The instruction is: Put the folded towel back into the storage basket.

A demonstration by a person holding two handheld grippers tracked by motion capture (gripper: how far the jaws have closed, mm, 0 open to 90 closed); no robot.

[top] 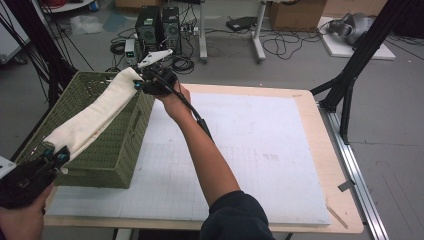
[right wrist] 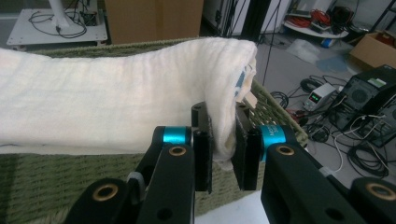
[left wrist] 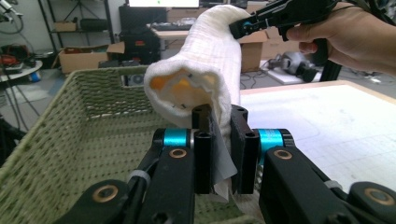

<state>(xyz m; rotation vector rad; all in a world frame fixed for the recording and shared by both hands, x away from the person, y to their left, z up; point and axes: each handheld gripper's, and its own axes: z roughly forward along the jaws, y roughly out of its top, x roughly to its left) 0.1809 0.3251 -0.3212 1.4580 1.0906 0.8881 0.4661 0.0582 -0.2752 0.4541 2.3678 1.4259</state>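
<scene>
The left hand-held gripper (top: 50,155) sits nearest, at the desk's (top: 320,125) front left corner, its jaws clamped on one end of a cream towel (top: 95,117); the towel stretches taut above the green woven basket (top: 107,155), running from near to far. At the far end, the right hand-held gripper (top: 142,82) pinches the towel's other edge over the basket's back rim; beyond lie computers (top: 160,25) and cables on the floor.

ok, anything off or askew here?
Nothing damaged or spilled. The towel is folded and stretched above the basket, one end pinched in the left tool, the other in the right tool. It sags slightly mid-span.
</scene>
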